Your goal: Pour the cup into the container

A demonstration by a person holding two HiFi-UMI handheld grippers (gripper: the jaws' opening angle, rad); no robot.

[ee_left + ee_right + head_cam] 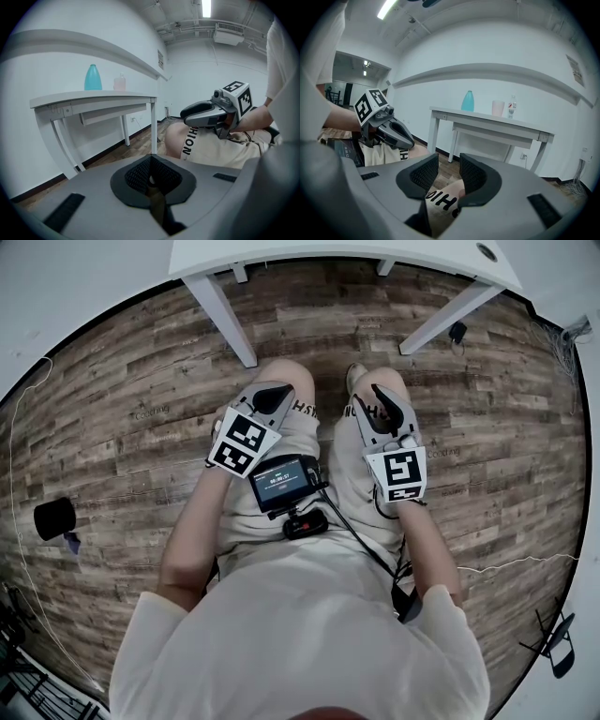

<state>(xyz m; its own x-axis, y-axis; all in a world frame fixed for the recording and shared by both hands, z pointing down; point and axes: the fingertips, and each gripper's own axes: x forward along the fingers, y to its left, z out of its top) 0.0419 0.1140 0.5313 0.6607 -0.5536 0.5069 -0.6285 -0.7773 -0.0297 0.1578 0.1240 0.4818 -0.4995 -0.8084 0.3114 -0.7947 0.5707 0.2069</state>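
I sit with both grippers resting on my thighs, short of the white table point(347, 251). On its top stand a teal bottle-shaped container point(468, 101), a pale pink cup point(498, 108) and a small clear bottle point(512, 107). The left gripper view shows the teal container point(93, 78) and the pink cup point(119, 83) too. My left gripper point(272, 395) point(151, 164) lies on the left thigh, its pads together and nothing in them. My right gripper point(386, 399) point(449, 171) rests on the right thigh, its pads a narrow gap apart and holding nothing.
White table legs point(225, 320) point(450, 315) slant down to the wood floor ahead of my knees. A small screen device point(284, 482) sits in my lap with a cable running right. A black object point(54, 517) lies on the floor at far left.
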